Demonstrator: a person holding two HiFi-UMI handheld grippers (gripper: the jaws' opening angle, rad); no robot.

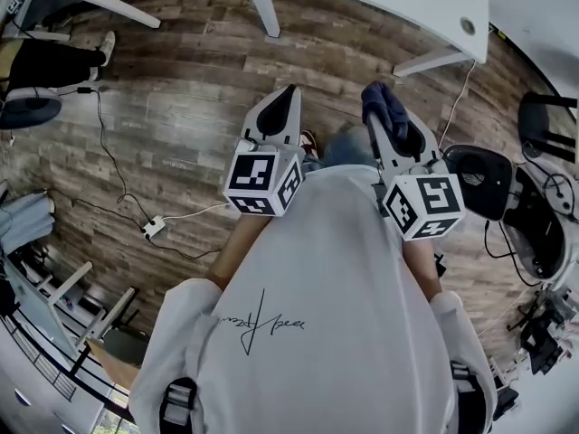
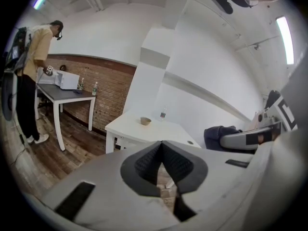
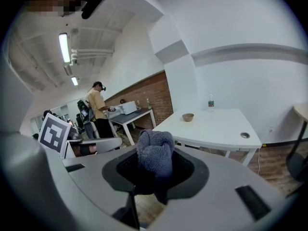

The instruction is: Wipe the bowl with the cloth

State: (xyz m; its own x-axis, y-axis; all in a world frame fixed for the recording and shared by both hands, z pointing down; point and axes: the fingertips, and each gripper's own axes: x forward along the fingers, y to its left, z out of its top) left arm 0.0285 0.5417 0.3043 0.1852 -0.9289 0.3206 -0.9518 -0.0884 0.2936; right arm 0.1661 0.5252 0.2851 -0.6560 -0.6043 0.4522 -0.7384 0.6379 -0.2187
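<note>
Right gripper [image 3: 154, 148]: fingers pinching a dark cloth [image 3: 155, 161]
Left gripper [image 2: 162, 144]: fingers pressed together
Bowl [image 3: 188, 117]: on the counter [image 3: 221, 128], well beyond the fingers

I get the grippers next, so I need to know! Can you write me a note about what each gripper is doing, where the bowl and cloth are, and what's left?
Left gripper: shut, nothing in it.
Right gripper: shut on the dark blue cloth, bunched between the jaws.
Bowl: on the white table ahead, near a water bottle, well away from both grippers.
Done: cloth is in hand.
Left: walk up to the table, probably steady the bowl with the left gripper, and wipe it with the cloth.
</note>
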